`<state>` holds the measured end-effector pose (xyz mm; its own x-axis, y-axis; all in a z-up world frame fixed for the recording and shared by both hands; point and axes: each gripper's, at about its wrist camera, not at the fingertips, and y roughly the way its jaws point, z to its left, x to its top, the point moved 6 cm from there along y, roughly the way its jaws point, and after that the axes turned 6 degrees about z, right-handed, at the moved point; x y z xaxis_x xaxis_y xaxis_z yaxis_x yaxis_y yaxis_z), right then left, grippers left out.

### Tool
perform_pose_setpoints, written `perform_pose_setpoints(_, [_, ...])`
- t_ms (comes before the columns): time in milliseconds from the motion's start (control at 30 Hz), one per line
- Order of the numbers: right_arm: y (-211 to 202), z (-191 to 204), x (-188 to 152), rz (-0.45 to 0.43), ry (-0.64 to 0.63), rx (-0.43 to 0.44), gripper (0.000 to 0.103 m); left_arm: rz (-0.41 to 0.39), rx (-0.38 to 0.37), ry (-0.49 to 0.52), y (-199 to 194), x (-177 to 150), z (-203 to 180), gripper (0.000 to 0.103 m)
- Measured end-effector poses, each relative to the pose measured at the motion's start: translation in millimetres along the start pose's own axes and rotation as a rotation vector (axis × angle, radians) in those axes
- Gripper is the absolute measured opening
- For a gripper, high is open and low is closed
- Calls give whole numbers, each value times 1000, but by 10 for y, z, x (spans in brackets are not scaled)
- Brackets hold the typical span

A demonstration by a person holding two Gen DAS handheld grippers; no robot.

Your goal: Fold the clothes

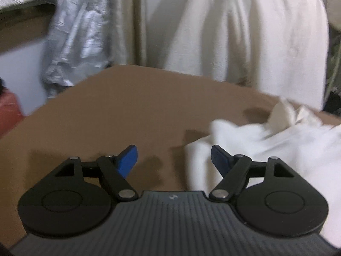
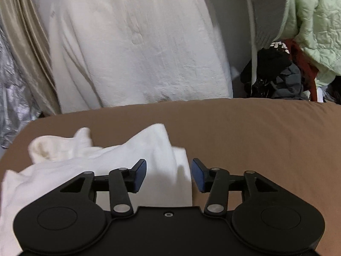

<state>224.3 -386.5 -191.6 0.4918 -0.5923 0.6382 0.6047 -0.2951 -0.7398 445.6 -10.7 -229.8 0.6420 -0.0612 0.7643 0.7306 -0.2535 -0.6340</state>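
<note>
Left tongs agape, right tongs parted

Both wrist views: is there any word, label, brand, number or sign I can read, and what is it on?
Nothing reads clearly.
White lettering on the black garment in the dark clothes pile, right wrist view: too blurred and partly hidden to read.
Small pale mark on the left claw's grey ribbed body, left wrist view: too small to read.
White garment on the brown surface: no print visible.

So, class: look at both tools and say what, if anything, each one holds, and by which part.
Nothing is held. The left tool stands open over the brown surface beside the white garment; the right tool is open above that garment's edge, pads not pressing it.
</note>
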Motion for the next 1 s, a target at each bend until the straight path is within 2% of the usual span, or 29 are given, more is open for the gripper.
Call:
perform_pose_setpoints(67, [240,32,47,15,-9,-24,52,1,-81,0,164,64,-99,76])
perform_pose_setpoints(133, [411,86,65,33,-22,-36,52,17,-132,11,409,115,-212,76])
perform_pose_setpoints(167, [471,107,75,41,-28,-34,52,29,-149,15,544,144,-257,80])
perform_pose_setpoints(267, [557,168,142,36,-61,-23,53,121,-204,6,953,185,-358,79])
perform_pose_setpoints(300, [570,191,167,28,-81,-21,52,151,-221,1,1049,182,-379,70])
perform_pose_setpoints(333, [571,214,183,21,-104,-15,35,156,-240,15,1067,178,-411,20])
perform_pose_setpoints(367, [556,239,184,15,-130,-6,11,136,-261,46,1012,170,-453,16])
perform_pose_setpoints(400, [498,265,171,-11,-158,7,11,74,-309,71,864,168,-496,16])
perform_pose_setpoints(433, [373,296,137,-65,-187,24,10,-28,-381,89,623,169,-538,16])
perform_pose_setpoints(467, [237,324,89,-116,-215,37,10,-87,-428,105,430,135,-561,16])
perform_pose_setpoints(567, [-193,318,-179,-198,-250,36,10,-142,-502,142,-7,-65,-582,16])
perform_pose_setpoints(667, [-491,259,-559,-194,-290,21,10,-153,-574,201,-360,-365,-664,16])
perform_pose_setpoints(733, [-600,208,-780,-170,-326,-7,9,-147,-546,256,-453,-573,-753,17])
perform_pose_setpoints(833, [-602,152,-880,-147,-339,-33,9,-148,-483,263,-404,-627,-803,17])
perform_pose_setpoints(933, [-578,213,-796,-165,-347,-55,9,-165,-414,185,-267,-392,-706,17])
perform_pose_setpoints(1000, [-513,299,-683,-177,-377,-80,9,-181,-288,191,-137,-178,-649,17])
